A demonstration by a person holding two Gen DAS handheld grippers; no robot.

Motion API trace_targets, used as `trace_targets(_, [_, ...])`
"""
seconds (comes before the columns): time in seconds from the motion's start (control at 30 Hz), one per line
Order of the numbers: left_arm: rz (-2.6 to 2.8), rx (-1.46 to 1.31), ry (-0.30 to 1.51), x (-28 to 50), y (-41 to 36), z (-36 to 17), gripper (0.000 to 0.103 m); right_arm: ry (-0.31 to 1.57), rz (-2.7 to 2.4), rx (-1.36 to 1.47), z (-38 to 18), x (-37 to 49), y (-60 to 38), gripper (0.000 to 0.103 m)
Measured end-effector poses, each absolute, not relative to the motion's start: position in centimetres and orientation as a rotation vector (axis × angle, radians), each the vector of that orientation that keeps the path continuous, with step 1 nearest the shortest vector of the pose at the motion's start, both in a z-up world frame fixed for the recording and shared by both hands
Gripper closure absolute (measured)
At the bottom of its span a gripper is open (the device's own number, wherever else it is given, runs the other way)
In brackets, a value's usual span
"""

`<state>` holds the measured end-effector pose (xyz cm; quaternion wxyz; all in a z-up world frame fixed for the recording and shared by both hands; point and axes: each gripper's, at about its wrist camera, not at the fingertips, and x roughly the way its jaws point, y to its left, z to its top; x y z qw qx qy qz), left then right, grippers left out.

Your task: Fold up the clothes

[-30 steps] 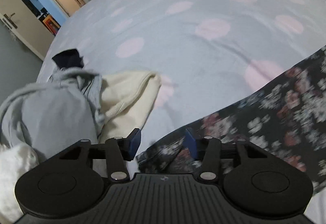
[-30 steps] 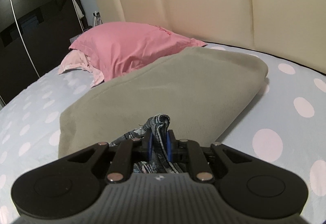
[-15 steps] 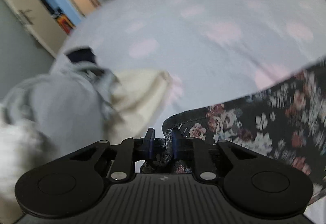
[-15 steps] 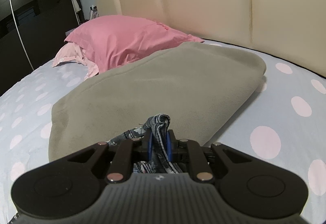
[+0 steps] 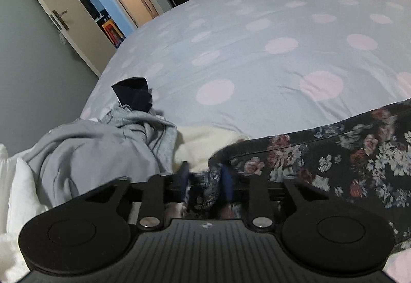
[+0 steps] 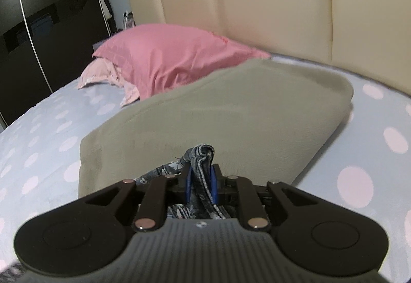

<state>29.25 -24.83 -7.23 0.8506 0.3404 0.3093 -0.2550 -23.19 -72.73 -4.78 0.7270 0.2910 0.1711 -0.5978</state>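
A dark floral garment (image 5: 346, 157) stretches from the right side of the left wrist view to my left gripper (image 5: 205, 177), whose blue pads stand partly apart with a bunched corner of the cloth between them. In the right wrist view my right gripper (image 6: 200, 180) is shut on another edge of the same floral garment (image 6: 200, 154), which sticks up between the pads. Both are held above the polka-dot bed (image 5: 257, 51).
A heap of clothes lies at the bed's left corner: a grey hoodie (image 5: 97, 146), a cream garment (image 5: 203, 141), a dark piece (image 5: 133, 95). A folded olive blanket (image 6: 231, 113), a pink pillow (image 6: 167, 62) and the cream headboard (image 6: 282, 5) lie ahead of the right gripper. An open door (image 5: 84, 8) is far left.
My left gripper closed on the floral garment's corner half a second ago; its pads now stand wider apart around the cloth. It lifted and tilted up. The right gripper kept its grip and shifted slightly.
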Motion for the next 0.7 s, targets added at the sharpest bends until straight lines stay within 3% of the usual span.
trace_targets(0.13, [-0.566,0.739,0.615,27.5,-23.4,-6.7,0.066,0.377,-1.314,0.644,-4.5,-24.1,-72.4,0.071])
trace_targets(0.4, [-0.733,0.737,0.571,21.3,-19.4,-4.1,0.06,0.416,-1.237,0.582,-2.8,-26.4,-69.8,0.065])
trace_targets(0.53, [-0.832,0.747,0.543,17.2,-16.7,-3.0,0.059,0.511,-1.193,0.41,-2.1,-27.0,-67.1,0.056])
trace_targets(0.7, [-0.956,0.785,0.519,11.7,-13.3,-2.1,0.059,0.608,-1.162,0.179,-1.5,-28.3,-63.3,0.055])
